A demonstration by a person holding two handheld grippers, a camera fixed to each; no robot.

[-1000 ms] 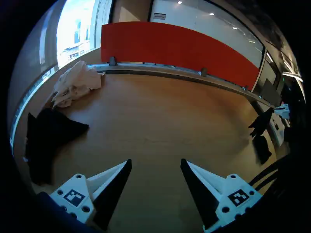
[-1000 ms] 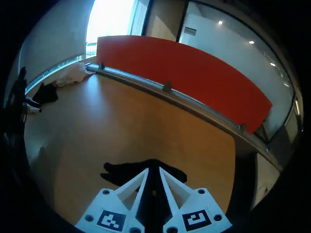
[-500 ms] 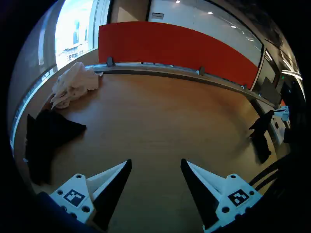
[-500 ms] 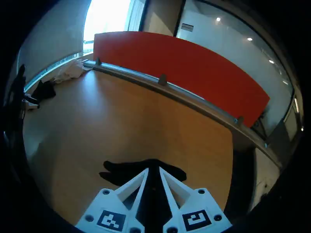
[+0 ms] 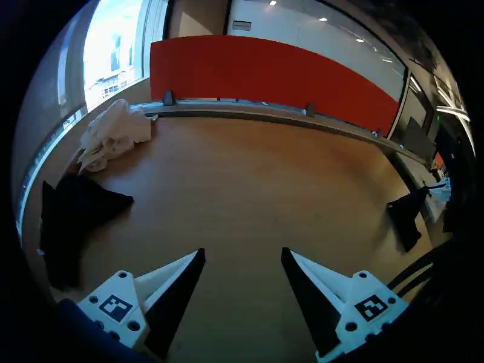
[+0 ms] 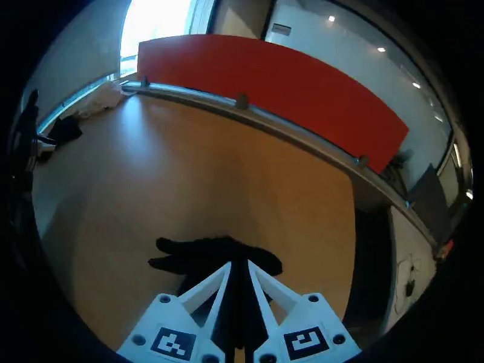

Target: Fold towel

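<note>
Ahead, wide tabletop beyond held towel

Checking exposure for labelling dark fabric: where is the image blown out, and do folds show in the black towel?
Left gripper view: window bright, buildings outside readable; black towel at far right a flat silhouette. Right gripper view: window blown out white; the towel between the fingers shows no folds.
</note>
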